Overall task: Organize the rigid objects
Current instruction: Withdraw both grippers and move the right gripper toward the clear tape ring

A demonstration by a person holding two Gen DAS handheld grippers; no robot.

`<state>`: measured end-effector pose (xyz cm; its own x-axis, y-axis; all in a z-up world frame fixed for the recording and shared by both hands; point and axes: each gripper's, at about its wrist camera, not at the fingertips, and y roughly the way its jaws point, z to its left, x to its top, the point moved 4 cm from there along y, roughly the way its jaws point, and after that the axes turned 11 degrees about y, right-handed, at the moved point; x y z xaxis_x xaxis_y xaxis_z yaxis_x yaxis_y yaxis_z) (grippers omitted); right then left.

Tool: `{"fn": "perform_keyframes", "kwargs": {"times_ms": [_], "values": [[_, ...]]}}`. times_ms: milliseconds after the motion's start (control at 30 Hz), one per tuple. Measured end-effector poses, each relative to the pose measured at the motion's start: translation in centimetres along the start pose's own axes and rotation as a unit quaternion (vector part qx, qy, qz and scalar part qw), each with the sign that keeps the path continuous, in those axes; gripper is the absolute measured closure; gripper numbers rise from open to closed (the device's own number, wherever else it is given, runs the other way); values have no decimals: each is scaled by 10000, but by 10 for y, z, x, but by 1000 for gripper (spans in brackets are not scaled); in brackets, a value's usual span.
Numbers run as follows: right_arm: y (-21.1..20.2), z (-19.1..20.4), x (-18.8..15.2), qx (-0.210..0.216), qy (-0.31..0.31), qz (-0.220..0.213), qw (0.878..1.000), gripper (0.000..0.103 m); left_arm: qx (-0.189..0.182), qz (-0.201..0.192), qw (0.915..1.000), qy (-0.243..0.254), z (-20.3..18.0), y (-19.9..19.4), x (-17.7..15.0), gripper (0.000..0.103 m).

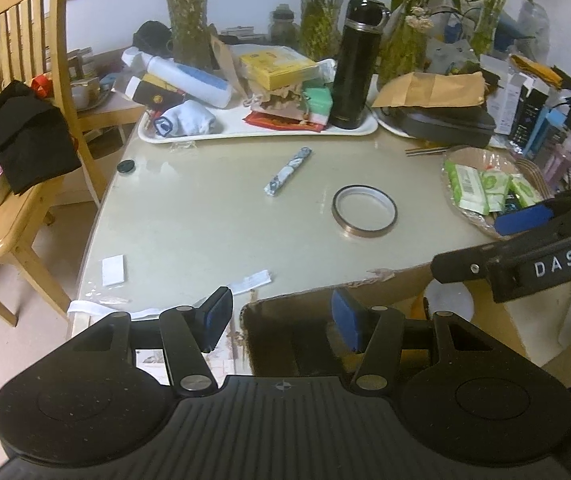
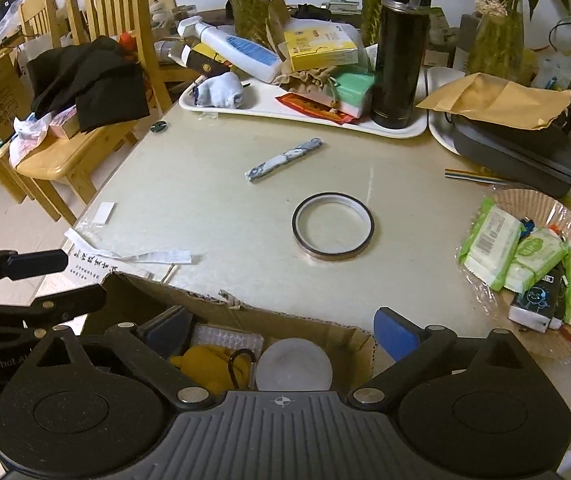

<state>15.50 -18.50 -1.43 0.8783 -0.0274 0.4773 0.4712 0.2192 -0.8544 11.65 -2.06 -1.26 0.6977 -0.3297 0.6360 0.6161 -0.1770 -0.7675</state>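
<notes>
Two wrist views over a cluttered tabletop (image 2: 213,216), with an open cardboard box (image 2: 245,312) at its near edge. The right gripper (image 2: 285,330) hovers above the box with its fingers spread wide and nothing between them. Directly below lie a white round lid (image 2: 293,364), a yellow item (image 2: 201,364) and a clear ridged piece (image 2: 225,338), all inside the box.

The left gripper (image 1: 281,316) stands at the box's 9 o'clock corner, fingers partly open and empty.

Rigid things not yet boxed: a roll of tape (image 2: 332,226) lying flat at mid-tabletop, and a patterned stick-shaped packet (image 2: 283,159) at the roll's 11 o'clock, well apart from it. A black flask (image 2: 399,48) stands upright on a white tray (image 2: 405,130) at 12 o'clock. Packets of tissues (image 2: 525,256) fill a wicker plate at 3 o'clock.

Hazards, as judged: the roll is thin and flat, so fingers closing on its rim may slide off or skid it across the smooth surface. Reaching farther back risks toppling the tall flask. The torn box edge could catch a finger, and the two grippers, near each other, could collide.
</notes>
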Motion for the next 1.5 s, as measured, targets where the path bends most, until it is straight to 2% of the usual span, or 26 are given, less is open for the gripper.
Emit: {"fn": "perform_keyframes", "kwargs": {"times_ms": [233, 333, 567, 800, 1067, 1267, 1500], "values": [[-7, -9, 12, 121, 261, -193, 9994, 0, -152, -278, 9995, 14, 3, -3, 7, 49], [-6, -16, 16, 16, 370, -270, 9989, 0, -159, -400, 9991, -68, 7, -6, 12, 49], [-2, -25, 20, -72, 480, -346, 9982, 0, 51, -368, 9993, -57, 20, -6, 32, 49], [2, -28, 26, -171, 388, -403, 9983, 0, 82, -354, 9993, 14, 28, 6, 51, 49], [17, -27, 27, -520, 123, -407, 9977, 0, 19, -333, 9993, -139, 29, 21, 40, 49], [30, -28, 36, -489, 146, -282, 9983, 0, -60, -282, 9991, -310, 35, 23, 40, 49], [50, -18, 45, -448, -15, -86, 9990, 0, -46, -310, 9992, -230, 32, 22, 41, 49]]}}
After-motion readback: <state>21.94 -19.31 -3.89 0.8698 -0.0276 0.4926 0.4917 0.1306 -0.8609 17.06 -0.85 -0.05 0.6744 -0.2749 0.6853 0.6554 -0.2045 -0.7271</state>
